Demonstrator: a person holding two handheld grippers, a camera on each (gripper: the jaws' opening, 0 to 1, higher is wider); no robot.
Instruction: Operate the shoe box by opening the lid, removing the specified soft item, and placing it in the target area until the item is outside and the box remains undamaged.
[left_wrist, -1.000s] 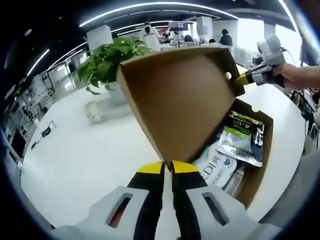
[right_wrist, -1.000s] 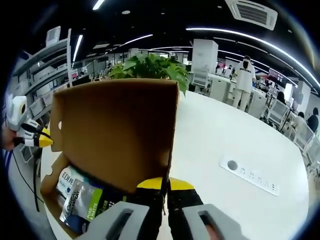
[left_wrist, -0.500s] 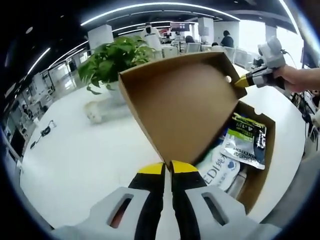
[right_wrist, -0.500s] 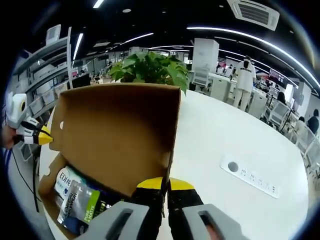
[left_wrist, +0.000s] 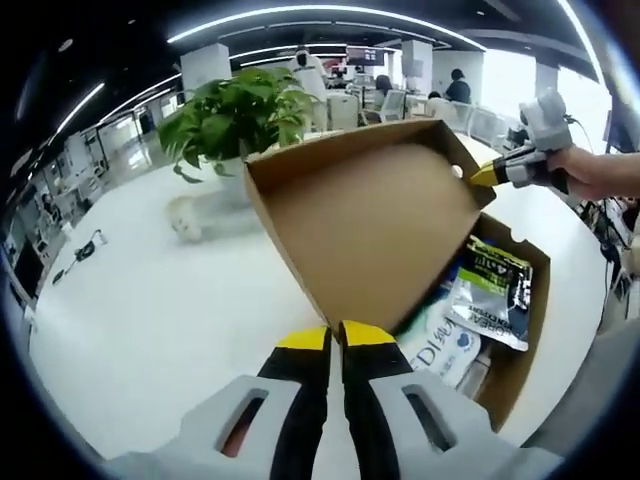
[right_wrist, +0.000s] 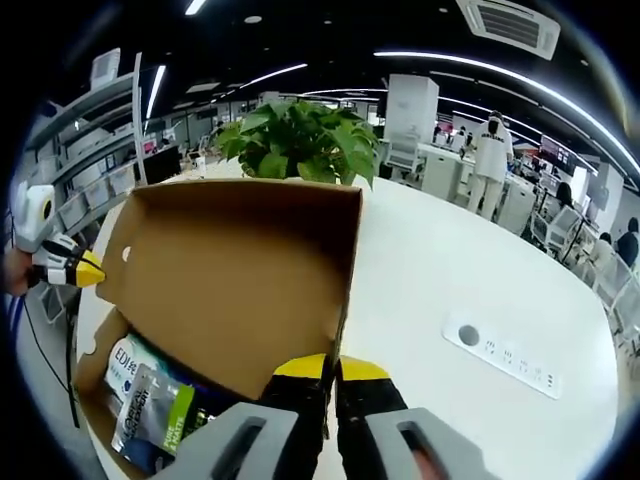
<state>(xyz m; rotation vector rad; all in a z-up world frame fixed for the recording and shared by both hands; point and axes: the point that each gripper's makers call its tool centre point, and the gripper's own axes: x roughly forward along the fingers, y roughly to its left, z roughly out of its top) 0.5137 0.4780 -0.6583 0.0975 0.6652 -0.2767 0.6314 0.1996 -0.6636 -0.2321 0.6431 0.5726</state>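
The 2 grippers pinch opposite lid (left_wrist: 365, 225) corners: left gripper (left_wrist: 335, 345), right gripper (right_wrist: 328, 372). Soft pouches (left_wrist: 490, 295) lie inside the shoe box (left_wrist: 525, 330) under the lid, on the counter (left_wrist: 150, 310), nearer the right gripper.

— What's the box (left_wrist: 515, 330) doing on your end?

— I see a brown cardboard shoe box sitting on the white table. Its lid (left_wrist: 365, 215) is swung up and tilted back, plain brown inside, with a small round hole near one corner.

— And inside?

— I count soft packets lying flat: a silver pouch (left_wrist: 490, 290) with green and dark print on top, and a white pack (left_wrist: 440, 345) with blue lettering beneath it. In the right gripper view the same pouch (right_wrist: 150, 415) lies inside the box.
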